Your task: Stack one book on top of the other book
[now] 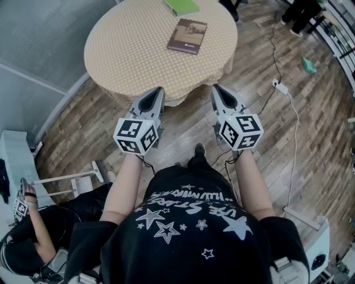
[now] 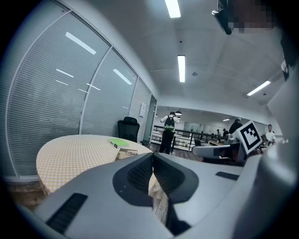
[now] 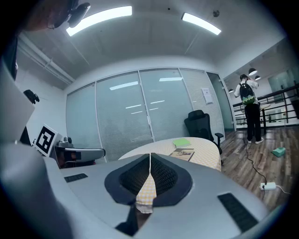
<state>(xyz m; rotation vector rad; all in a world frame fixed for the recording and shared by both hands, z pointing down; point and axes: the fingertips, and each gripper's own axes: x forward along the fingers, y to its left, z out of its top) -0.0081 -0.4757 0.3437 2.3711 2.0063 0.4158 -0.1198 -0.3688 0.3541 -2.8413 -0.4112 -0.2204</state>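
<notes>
At the near left, a seated person [image 1: 39, 233] in dark clothing is seen beside a white desk [image 1: 14, 161].

The left gripper [image 1: 159, 90] is held in front of the wearer's body, over the wooden floor [image 1: 183, 125] and just short of the near edge of the round table [image 1: 127, 50]. Its marker cube [image 1: 136, 136] faces up toward the head camera. In the left gripper view its 2 jaws are pressed fully together, and nothing is held between them.

The table is covered with a yellow checked cloth. 2 books are laid flat on its far right part. The green book [image 1: 181, 6] lies at the far edge and is partly cut off by the top of the head view. The brown book [image 1: 187, 36] lies nearer, close to the green book but apart from it. Neither book is stacked on the other, and neither is touched by a gripper. Both are well beyond the jaw tips.

The right gripper [image 1: 217, 87] is held level with the left one, also just short of the table's near edge. Its jaws are likewise closed on each other, with nothing gripped.

Farther right, a white power strip [image 1: 280, 87] with its cable is laid on the floor, and a small teal object [image 1: 309, 65] is seen beyond it. A black office chair [image 3: 202, 125] and a standing person [image 3: 247, 105] with a backpack are visible past the table.
</notes>
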